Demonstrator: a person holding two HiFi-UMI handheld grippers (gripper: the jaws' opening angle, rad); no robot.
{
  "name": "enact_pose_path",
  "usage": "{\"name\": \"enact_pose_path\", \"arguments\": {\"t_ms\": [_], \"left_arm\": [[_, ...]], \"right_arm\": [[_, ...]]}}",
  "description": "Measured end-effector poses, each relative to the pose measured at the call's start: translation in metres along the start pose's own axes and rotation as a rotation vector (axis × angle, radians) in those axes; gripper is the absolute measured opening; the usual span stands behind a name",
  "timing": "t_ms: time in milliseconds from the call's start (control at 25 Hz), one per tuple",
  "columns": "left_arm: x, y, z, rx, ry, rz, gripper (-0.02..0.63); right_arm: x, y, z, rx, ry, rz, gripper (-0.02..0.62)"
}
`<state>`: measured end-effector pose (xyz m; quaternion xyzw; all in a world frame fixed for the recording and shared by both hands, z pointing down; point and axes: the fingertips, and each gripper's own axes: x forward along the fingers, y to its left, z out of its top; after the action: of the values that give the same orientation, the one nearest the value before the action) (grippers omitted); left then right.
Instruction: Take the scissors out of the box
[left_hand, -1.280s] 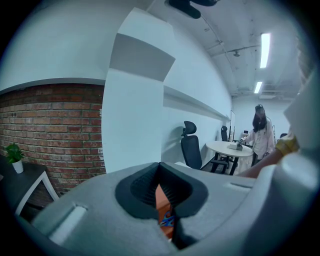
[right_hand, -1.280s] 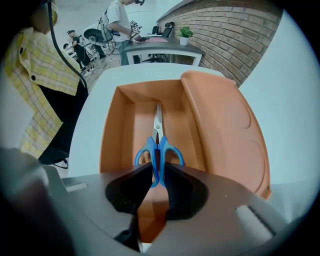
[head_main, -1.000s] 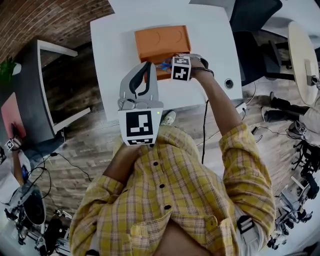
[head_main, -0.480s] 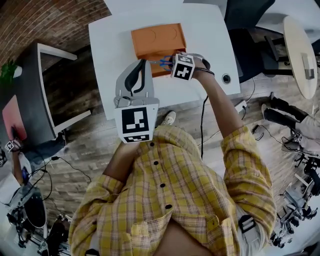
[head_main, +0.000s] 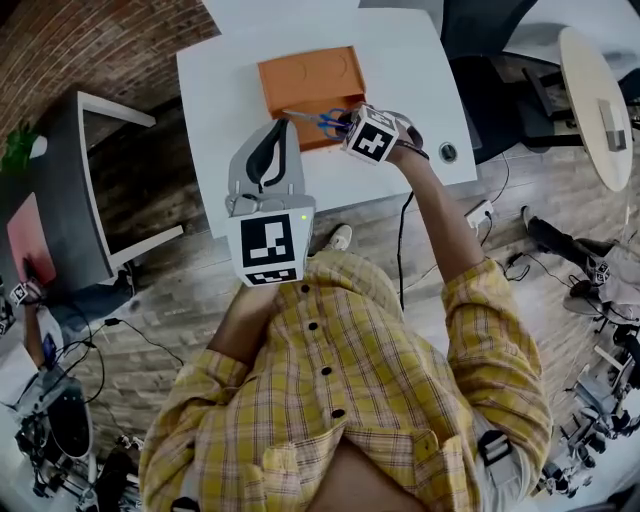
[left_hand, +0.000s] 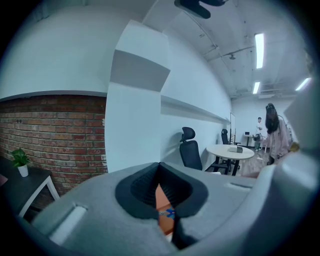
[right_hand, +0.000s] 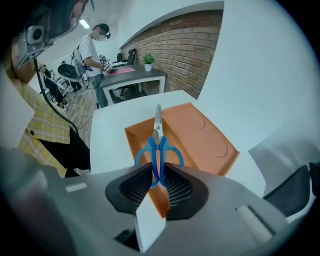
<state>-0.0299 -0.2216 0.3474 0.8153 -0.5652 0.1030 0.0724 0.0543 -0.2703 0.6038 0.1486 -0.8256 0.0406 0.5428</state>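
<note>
The blue-handled scissors hang above the near edge of the orange box, their blades pointing left. My right gripper is shut on the handles. In the right gripper view the scissors stand upright between the dark pads of the right gripper, with the orange box open below them. My left gripper hovers near the table's front edge, shut and holding nothing. In the left gripper view, a slit at the left gripper shows a little of the box and scissors.
The white table has a round cable hole at its right front. A black office chair and a round table stand to the right, and a grey desk stands to the left. A person stands far off.
My right gripper has risen and rolled with the scissors, so their blades now stick out to the left over the box. The left gripper has drifted slightly.
</note>
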Motion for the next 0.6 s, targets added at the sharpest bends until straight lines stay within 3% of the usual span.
{"name": "enact_pose_path", "arguments": {"t_ms": [400,600], "left_arm": [[-0.014,-0.013,0.006,0.019,-0.015,0.0,-0.003],[-0.02,-0.02,0.002,0.019,-0.012,-0.002,-0.003]], "right_arm": [[-0.035,0.015,0.011,0.171,-0.137,-0.013,0.081],[-0.051,0.019,0.017,0.2,-0.198,-0.078,0.083]]}}
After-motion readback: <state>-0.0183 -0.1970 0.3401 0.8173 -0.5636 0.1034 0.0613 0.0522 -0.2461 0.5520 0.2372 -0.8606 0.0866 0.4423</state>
